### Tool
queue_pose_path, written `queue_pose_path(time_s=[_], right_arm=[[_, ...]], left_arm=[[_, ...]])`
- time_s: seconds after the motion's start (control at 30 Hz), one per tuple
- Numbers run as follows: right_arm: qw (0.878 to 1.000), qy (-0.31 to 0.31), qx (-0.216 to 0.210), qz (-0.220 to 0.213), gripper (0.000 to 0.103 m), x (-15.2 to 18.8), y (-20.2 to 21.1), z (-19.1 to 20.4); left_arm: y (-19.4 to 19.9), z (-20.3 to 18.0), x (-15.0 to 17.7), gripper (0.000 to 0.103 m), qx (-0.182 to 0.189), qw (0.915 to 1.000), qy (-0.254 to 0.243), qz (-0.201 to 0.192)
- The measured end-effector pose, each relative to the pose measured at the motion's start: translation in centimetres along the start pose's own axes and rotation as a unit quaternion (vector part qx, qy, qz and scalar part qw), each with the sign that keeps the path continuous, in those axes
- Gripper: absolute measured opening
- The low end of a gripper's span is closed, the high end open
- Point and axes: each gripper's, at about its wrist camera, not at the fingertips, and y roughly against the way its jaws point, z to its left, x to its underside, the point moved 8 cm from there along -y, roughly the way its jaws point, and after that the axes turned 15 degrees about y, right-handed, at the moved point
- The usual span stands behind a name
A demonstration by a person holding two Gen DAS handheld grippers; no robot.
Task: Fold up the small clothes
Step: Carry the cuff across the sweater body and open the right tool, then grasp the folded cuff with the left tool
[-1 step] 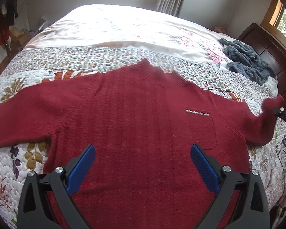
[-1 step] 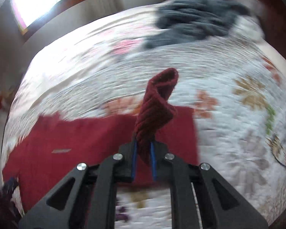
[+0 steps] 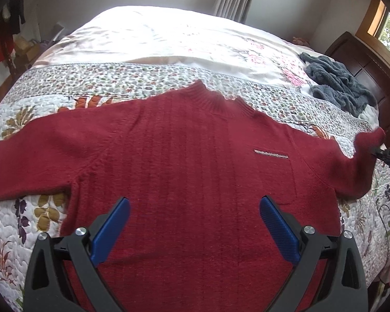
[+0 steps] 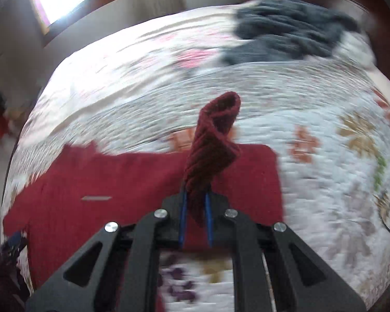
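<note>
Red sweater [image 3: 184,161] lies flat on the quilted bed [image 3: 52,104], right gripper [image 4: 195,208] clamped on the lifted sleeve cuff [image 4: 215,135], left gripper [image 3: 195,223] wide open above the hem, nothing visibly shifted, sleeve fold looks underway

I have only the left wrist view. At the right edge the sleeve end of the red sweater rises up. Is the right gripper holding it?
Observer: Yes. The right gripper is shut on the sleeve cuff, which stands up from between its blue pads.
Operator: Is the picture there sharp?
Observer: No, the quilt is smeared with motion blur.
Operator: What lies beyond the cuff?
Observer: A grey fleece garment, heaped at the far side of the bed.
</note>
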Motion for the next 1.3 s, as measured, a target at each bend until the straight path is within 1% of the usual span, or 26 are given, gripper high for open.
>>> queue_pose_path(time_s=[0.03, 0.17, 0.3, 0.5, 0.53, 0.57, 0.6, 0.63, 0.7, 0.77, 0.8, 0.87, 0.9, 0.97, 1.07, 1.13, 1.2, 1.3], right_arm=[[1.0, 0.019, -0.01, 0.003, 0.01, -0.3, -0.7, 2.4], [0.996, 0.08, -0.028, 0.015, 0.01, -0.2, -2.9, 9.2], [0.992, 0.117, -0.034, 0.034, 0.01, 0.6, -5.7, 13.5], [0.986, 0.142, -0.045, 0.078, 0.011, 3.2, -9.8, 16.1], [0.985, 0.142, -0.054, 0.086, 0.014, 3.7, -10.3, 16.4], [0.984, 0.143, -0.06, 0.09, 0.015, 4.1, -10.6, 16.7], [0.983, 0.143, -0.071, 0.094, 0.019, 4.6, -10.9, 17.0], [0.981, 0.144, -0.084, 0.096, 0.027, 5.0, -10.8, 17.3], [0.979, 0.144, -0.112, 0.093, 0.034, 5.5, -10.1, 17.8], [0.977, 0.136, -0.143, 0.082, 0.035, 5.9, -8.6, 18.0], [0.977, 0.131, -0.149, 0.075, 0.036, 6.2, -7.8, 17.8], [0.98, 0.118, -0.148, 0.056, 0.039, 6.4, -5.8, 16.6], [0.982, 0.108, -0.149, 0.05, 0.041, 6.5, -5.0, 15.9], [0.984, 0.086, -0.148, 0.041, 0.042, 7.1, -3.3, 13.9], [0.987, 0.063, -0.141, 0.038, 0.043, 8.2, -2.1, 11.4], [0.989, 0.048, -0.135, 0.037, 0.043, 9.0, -1.5, 9.8], [0.99, 0.039, -0.132, 0.036, 0.043, 9.2, -1.5, 9.0], [0.99, 0.025, -0.133, 0.03, 0.043, 10.4, -0.9, 7.9]], left_arm=[[0.0, 0.2, -0.1, 0.099, 0.0, 1.0, 0.001, 0.0], [0.0, 1.0, -0.6, 0.099, 0.0, 1.0, 0.005, 0.0], [0.0, 1.6, -1.0, 0.099, -0.001, 1.0, 0.003, -0.001], [-0.3, 1.6, -1.4, 0.099, 0.009, 0.9999, 0.005, 0.006], [-0.4, 1.4, -1.5, 0.099, 0.012, 0.9999, 0.004, 0.009], [-0.4, 1.2, -1.5, 0.099, 0.015, 0.9998, 0.004, 0.01], [-0.5, 0.8, -1.5, 0.099, 0.019, 0.9997, 0.003, 0.012], [-0.6, 0.5, -1.5, 0.099, 0.024, 0.9996, 0.003, 0.016], [-0.9, -0.3, -1.5, 0.099, 0.036, 0.9991, 0.004, 0.024], [-1.2, -1.3, -1.4, 0.099, 0.05, 0.998, 0.01, 0.038], [-1.5, -2.0, -1.3, 0.099, 0.062, 0.9968, 0.013, 0.048], [-2.1, -3.4, -1.1, 0.099, 0.081, 0.9943, 0.016, 0.067], [-2.5, -4.4, -0.8, 0.099, 0.095, 0.9919, 0.017, 0.083], [-3.4, -6.3, -0.4, 0.099, 0.122, 0.9863, 0.02, 0.109], [-5.1, -9.6, 0.5, 0.099, 0.161, 0.9745, 0.028, 0.154], [-6.8, -11.6, 1.4, 0.099, 0.179, 0.964, 0.041, 0.192], [-8.6, -13.3, 2.6, 0.098, 0.2, 0.9494, 0.065, 0.234], [-11.3, -14.5, 3.7, 0.097, 0.208, 0.933, 0.107, 0.274]])
